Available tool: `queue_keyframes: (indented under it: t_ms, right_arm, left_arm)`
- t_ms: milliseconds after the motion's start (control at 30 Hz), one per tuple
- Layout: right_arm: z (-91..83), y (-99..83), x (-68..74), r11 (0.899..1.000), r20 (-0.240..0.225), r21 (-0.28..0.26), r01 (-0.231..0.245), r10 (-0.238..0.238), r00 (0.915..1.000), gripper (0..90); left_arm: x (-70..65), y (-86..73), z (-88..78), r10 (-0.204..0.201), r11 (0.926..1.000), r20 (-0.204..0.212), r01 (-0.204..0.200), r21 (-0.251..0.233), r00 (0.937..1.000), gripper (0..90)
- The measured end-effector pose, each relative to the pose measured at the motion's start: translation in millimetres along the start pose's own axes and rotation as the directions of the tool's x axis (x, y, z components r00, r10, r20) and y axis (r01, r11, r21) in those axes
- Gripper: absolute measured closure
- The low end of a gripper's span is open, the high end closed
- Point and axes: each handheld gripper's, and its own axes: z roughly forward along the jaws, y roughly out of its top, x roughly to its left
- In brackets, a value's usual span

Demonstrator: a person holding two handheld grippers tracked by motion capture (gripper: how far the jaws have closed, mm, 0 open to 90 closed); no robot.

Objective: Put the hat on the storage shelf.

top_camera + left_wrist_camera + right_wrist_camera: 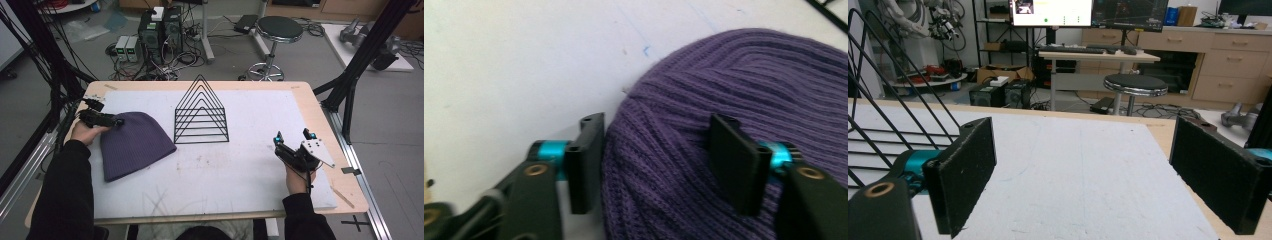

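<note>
A purple knit beanie (132, 142) lies flat on the left part of the white board (225, 170). My left gripper (117, 121) is at the beanie's far left edge, open. In the left gripper view (661, 162) one jaw rests on the board beside the knit and the other sits on top of the beanie (724, 75), so a fold of fabric lies between them. My right gripper (292, 135) hovers open near the board's right side, with only bare board between its jaws in the right gripper view (1083, 175).
A black wire rack (201, 112) with triangular dividers stands at the board's middle back, also seen at the left of the right gripper view (878, 100). Behind the table are a stool (279, 27), computers and cables. The board's right edge lies close to my right gripper.
</note>
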Motion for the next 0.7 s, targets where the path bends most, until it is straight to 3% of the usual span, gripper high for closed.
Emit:
queue_keyframes:
  t_ms: [133,267,400,600,700]
  right_arm:
    - [0.0,0.1,0.1,1.000,0.000,0.000,-0.001,0.001,1.0000,10.7]
    - [-0.2,0.3,0.2,1.000,0.002,-0.001,-0.001,0.001,1.0000,10.7]
    - [-0.5,0.5,0.5,1.000,0.004,-0.001,-0.007,0.007,1.0000,10.7]
    - [-0.9,0.7,0.2,1.000,0.002,-0.004,-0.004,0.004,1.0000,10.7]
    - [-0.8,0.6,0.1,1.000,0.003,-0.003,-0.007,0.007,1.0000,10.7]
  left_arm:
    - [-1.6,0.5,-0.9,-0.001,1.0000,0.025,0.001,0.007,0.9997,60.5]
    - [-4.5,2.8,-3.2,0.014,0.9997,0.012,-0.014,0.020,0.9998,73.5]
    - [-12.5,5.8,-4.1,0.072,0.9968,-0.030,-0.071,0.035,0.9969,78.8]
    - [-16.7,6.8,-4.5,0.105,0.9937,-0.048,-0.103,0.042,0.9933,81.7]
    - [-20.5,7.4,-4.4,0.144,0.9889,-0.072,-0.141,0.045,0.9869,81.8]
